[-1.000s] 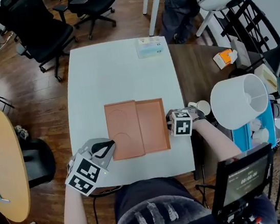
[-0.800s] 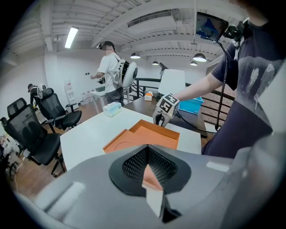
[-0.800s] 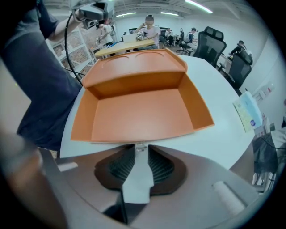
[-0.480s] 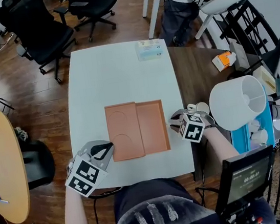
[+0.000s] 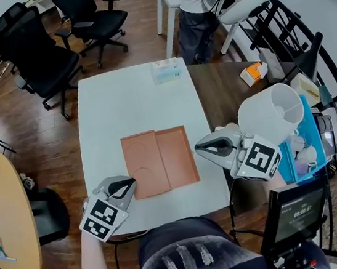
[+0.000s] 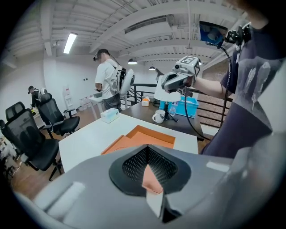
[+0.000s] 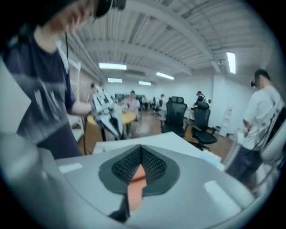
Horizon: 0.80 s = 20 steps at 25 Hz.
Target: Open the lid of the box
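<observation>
The flat orange box lies opened out on the white table [image 5: 133, 104]. Its lid [image 5: 143, 165] rests face-up to the left of the shallow tray [image 5: 178, 155]. My left gripper [image 5: 127, 182] is shut and empty, its tip just off the lid's near-left corner. My right gripper [image 5: 199, 147] is shut and empty, raised to the right of the tray and apart from it. The left gripper view shows the shut left gripper [image 6: 147, 146], the box [image 6: 149, 136] beyond it and the right gripper [image 6: 167, 85] in the air. In the right gripper view the right gripper [image 7: 140, 146] is blurred.
A tissue box [image 5: 166, 71] sits at the table's far edge. On the brown desk to the right are a white lampshade [image 5: 269, 113], a blue bin [image 5: 307, 148], an orange carton [image 5: 251, 74] and a mug [image 6: 158, 117]. Office chairs [image 5: 45, 55] and a standing person [image 5: 199, 2] are behind.
My right gripper has left the tray's right edge, moving right and up, and its jaws have come together. The left gripper has barely moved. The box lies as before.
</observation>
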Each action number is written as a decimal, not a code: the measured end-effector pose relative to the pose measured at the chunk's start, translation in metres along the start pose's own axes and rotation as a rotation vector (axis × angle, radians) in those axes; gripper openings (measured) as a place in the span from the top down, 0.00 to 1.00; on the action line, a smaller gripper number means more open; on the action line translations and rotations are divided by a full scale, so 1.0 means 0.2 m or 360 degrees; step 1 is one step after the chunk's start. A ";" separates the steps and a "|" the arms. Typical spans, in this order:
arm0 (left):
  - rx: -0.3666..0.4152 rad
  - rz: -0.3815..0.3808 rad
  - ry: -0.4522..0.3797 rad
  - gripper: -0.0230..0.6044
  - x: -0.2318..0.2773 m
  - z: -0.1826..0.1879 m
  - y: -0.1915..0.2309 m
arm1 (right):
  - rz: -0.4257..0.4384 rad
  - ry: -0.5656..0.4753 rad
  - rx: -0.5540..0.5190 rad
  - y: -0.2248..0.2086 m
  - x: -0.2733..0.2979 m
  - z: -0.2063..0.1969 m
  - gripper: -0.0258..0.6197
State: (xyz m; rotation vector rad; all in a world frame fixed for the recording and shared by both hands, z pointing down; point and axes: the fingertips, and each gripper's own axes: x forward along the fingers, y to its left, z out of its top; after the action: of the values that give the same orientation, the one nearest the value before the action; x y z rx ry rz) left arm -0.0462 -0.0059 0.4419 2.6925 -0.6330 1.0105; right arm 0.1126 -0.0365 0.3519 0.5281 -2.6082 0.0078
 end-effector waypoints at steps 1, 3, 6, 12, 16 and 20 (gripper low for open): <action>0.0001 -0.0012 -0.0020 0.94 -0.01 0.01 -0.02 | 0.0090 -0.0170 0.0099 0.07 -0.02 0.10 0.96; -0.0001 -0.0037 -0.0074 0.94 -0.03 0.04 -0.04 | 0.0186 -0.0381 0.0211 0.17 -0.05 0.22 0.96; 0.0004 -0.0059 -0.0160 0.94 -0.07 0.10 -0.05 | 0.0202 -0.0441 0.0209 0.26 -0.04 0.26 0.96; 0.0012 -0.0059 -0.0211 0.94 -0.13 0.11 -0.07 | 0.0191 -0.0480 0.0256 0.32 -0.02 0.22 0.96; -0.0004 -0.0061 -0.0237 0.94 -0.16 0.13 -0.08 | 0.0170 -0.0525 0.0299 0.32 -0.04 0.20 0.96; 0.0001 -0.0062 -0.0241 0.94 -0.17 0.11 -0.09 | 0.0172 -0.0498 0.0312 0.34 -0.04 0.18 0.96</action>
State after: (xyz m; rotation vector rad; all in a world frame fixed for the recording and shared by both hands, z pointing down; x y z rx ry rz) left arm -0.0479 0.0138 0.4014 2.7897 -0.6045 0.8027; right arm 0.0782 0.0250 0.3231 0.4870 -2.9590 0.2360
